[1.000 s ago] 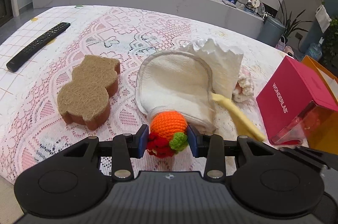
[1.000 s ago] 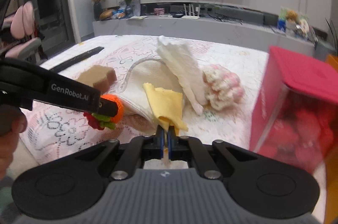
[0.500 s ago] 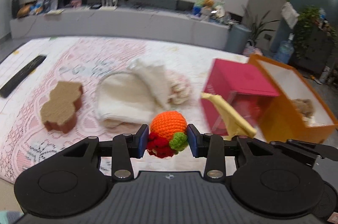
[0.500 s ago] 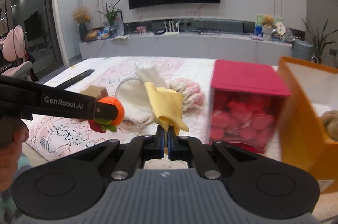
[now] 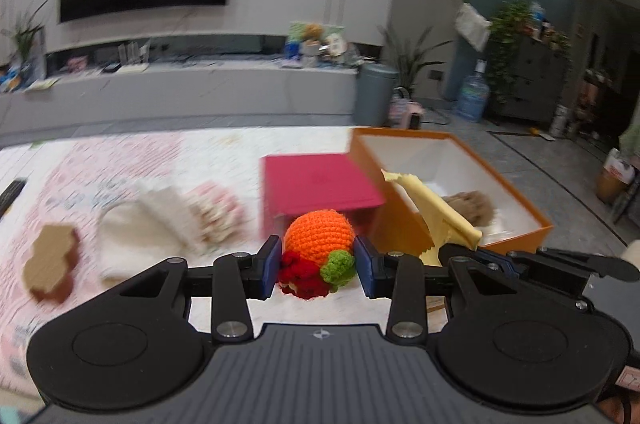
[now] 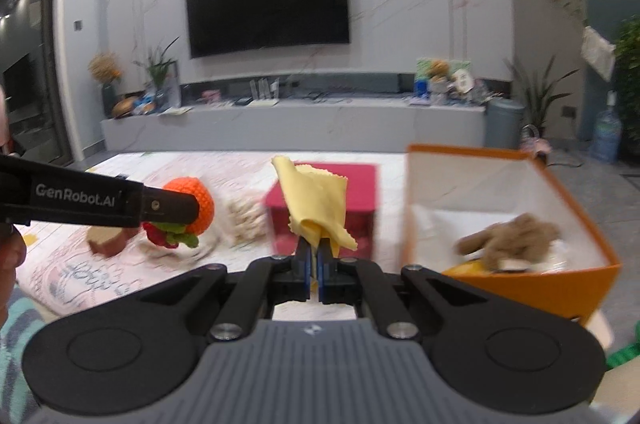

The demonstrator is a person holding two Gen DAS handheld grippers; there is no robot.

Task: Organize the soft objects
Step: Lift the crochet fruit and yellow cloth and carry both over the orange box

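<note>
My left gripper (image 5: 316, 270) is shut on an orange crocheted ball (image 5: 320, 236) with red and green trim, held above the table; it also shows in the right wrist view (image 6: 196, 212). My right gripper (image 6: 315, 266) is shut on a yellow cloth (image 6: 316, 199), which also shows in the left wrist view (image 5: 436, 212). An open orange box (image 6: 508, 276) with a brown plush toy (image 6: 512, 236) inside stands to the right; it also shows in the left wrist view (image 5: 404, 224).
A red box (image 5: 316, 183) stands left of the orange box. On the lace-covered table (image 5: 120, 151) lie white cloths (image 5: 140, 228), a pink-white knitted item (image 5: 216, 212) and a brown sponge (image 5: 50, 260). A TV unit stands behind.
Both grippers have swung right and lifted with their objects, from over the cloths toward the orange box, which has come into view.
</note>
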